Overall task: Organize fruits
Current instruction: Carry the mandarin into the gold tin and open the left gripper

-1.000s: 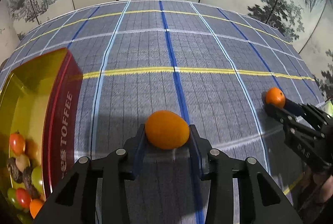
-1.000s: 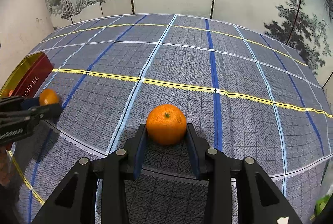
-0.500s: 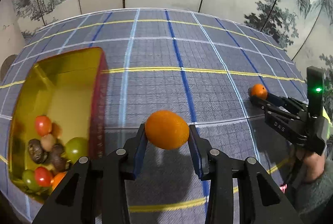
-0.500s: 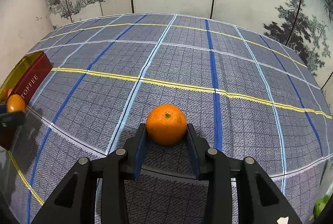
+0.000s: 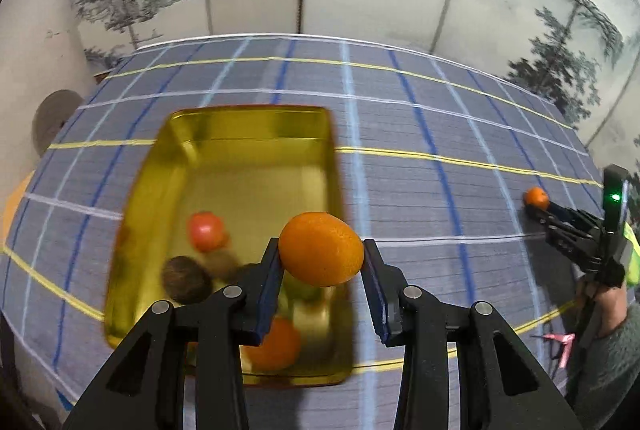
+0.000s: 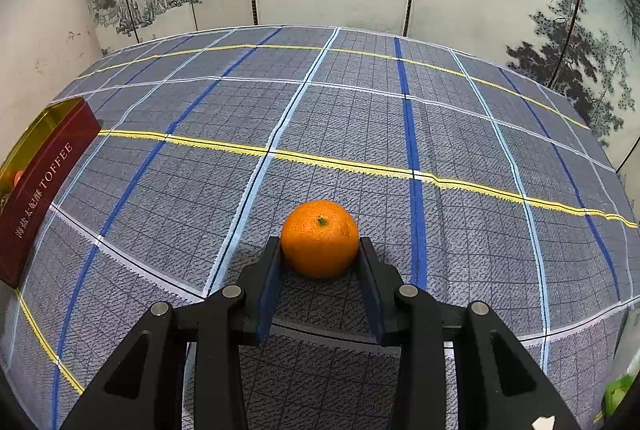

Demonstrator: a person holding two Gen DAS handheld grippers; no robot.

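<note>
Your landmark is the toffee tin [image 5: 248, 166]: its far half is bare gold floor, while its near end is crowded with a red fruit [image 5: 206, 231], brown pieces [image 5: 186, 280] and an orange fruit [image 5: 276, 348]. To the tin's right, the checked tablecloth [image 6: 360, 118] lies open.

The left gripper [image 5: 322, 266] points steeply downward, its two blue-padded fingers [image 5: 269, 290] clamped at nine and three o'clock on an orange fruit [image 5: 321, 249]. The right gripper [image 6: 320, 262] tilts down alike, pads pressed against a mandarin [image 6: 319, 238]. A hand [image 5: 608, 304] in a grey sleeve [image 5: 612, 362] grips its handle at three o'clock.
</note>
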